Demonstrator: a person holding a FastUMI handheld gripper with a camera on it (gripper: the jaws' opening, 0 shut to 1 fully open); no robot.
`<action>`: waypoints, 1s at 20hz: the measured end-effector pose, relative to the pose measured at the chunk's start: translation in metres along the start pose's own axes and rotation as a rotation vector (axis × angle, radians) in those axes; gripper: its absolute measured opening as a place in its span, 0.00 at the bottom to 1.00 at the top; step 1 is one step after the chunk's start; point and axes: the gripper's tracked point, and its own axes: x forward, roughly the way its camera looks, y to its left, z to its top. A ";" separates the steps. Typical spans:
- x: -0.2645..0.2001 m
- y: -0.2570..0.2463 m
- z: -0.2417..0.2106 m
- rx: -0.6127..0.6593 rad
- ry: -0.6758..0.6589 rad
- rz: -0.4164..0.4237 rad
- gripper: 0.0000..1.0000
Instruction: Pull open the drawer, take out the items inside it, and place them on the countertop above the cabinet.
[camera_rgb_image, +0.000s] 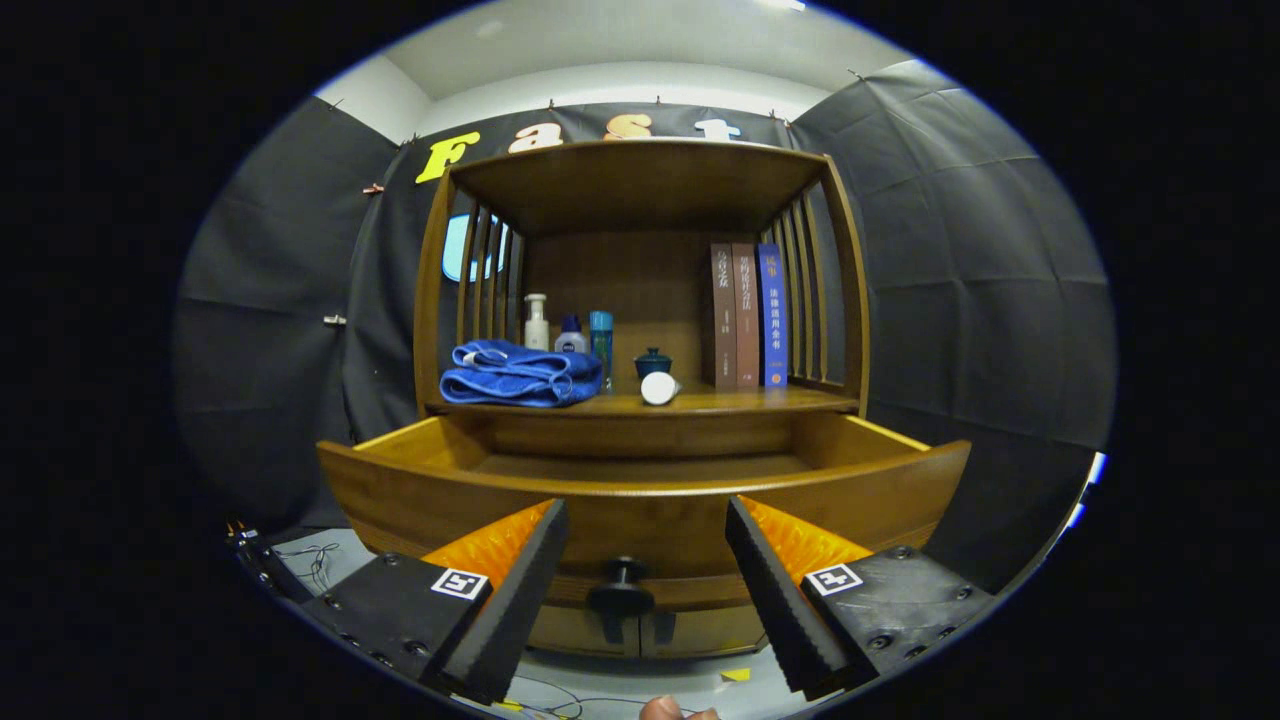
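Gripper (640, 570): fingers spread wide, nothing between the pads; left fingertip (520, 590) and right fingertip (765, 590) sit either side of the knob.
Knob (621, 598): dark, on drawer front, centred in the gap between fingers, not touched.
Drawer (640, 500): pulled out toward cam, curved wood front just beyond fingertips; the part of the floor on view is bare wood, near part hidden by the front panel.
Countertop (720, 402): wood shelf surface directly above drawer, inside cabinet (640, 180) w/ slatted sides.
Towel (515, 375): blue, folded, left end of countertop.
Bottles (537, 322): three, behind towel – white pump, small white w/ blue cap, taller blue one; upright, close together.
White item (659, 388): round end facing cam, lying at countertop front edge, approx centre; type unclear.
Lidded cup (653, 362): dark, just behind white item.
Books (748, 315): three, upright, right side, against slats.
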 end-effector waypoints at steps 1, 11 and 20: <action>0.003 0.000 -0.010 0.003 0.019 -0.003 0.99; 0.019 0.002 -0.027 -0.009 0.039 -0.029 0.99; 0.074 0.007 -0.018 0.011 0.055 -0.027 0.99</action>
